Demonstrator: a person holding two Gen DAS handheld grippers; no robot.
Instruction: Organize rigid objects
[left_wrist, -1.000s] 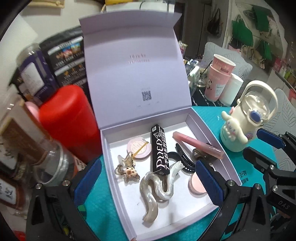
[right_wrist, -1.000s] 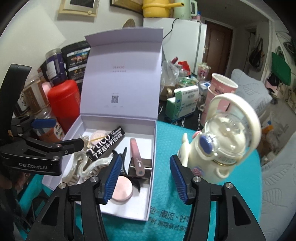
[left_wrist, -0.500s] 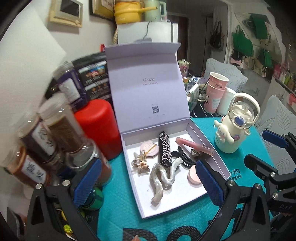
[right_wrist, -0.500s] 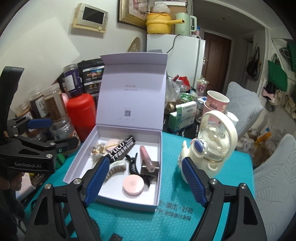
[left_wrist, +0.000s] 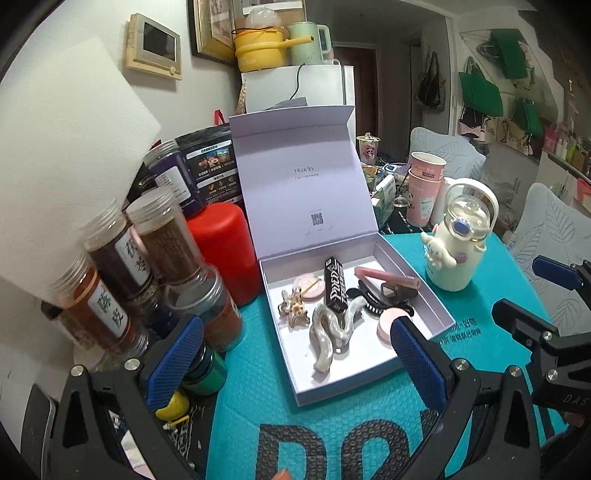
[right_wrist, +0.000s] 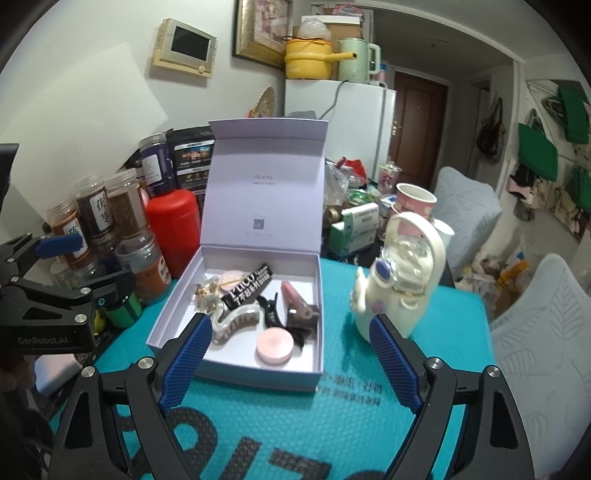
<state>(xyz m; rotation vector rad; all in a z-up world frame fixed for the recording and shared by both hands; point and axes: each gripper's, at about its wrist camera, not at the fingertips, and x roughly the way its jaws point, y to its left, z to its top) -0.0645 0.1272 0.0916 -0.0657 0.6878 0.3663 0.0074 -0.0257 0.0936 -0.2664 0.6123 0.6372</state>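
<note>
A white gift box (left_wrist: 439, 306) (right_wrist: 177, 310) stands open on the teal mat, lid upright. Inside lie a pearly wavy hair claw (left_wrist: 327, 338) (right_wrist: 236, 321), a black PUCO box (left_wrist: 335, 284) (right_wrist: 246, 290), a pink tube (left_wrist: 386, 276) (right_wrist: 291, 295), a round pink compact (left_wrist: 388, 325) (right_wrist: 275, 347), a black claw clip (left_wrist: 373, 301), a second pink compact (left_wrist: 309, 286) and a star charm (left_wrist: 293, 308). My left gripper (left_wrist: 295, 365) is open and empty, back from the box's near corner. My right gripper (right_wrist: 290, 363) is open and empty, before the box's front edge.
A cream Cinnamoroll bottle (left_wrist: 456, 245) (right_wrist: 400, 280) stands right of the box. A red canister (left_wrist: 221, 251) (right_wrist: 173, 229) and several spice jars (left_wrist: 122, 273) (right_wrist: 99, 218) crowd the left. Pink cups (left_wrist: 424, 188) and clutter sit behind. A teal mat (right_wrist: 406, 406) covers the table.
Both grippers have pulled back and up from the box, so it looks smaller and farther. The right gripper's jaws have widened. The box's contents have not moved.
</note>
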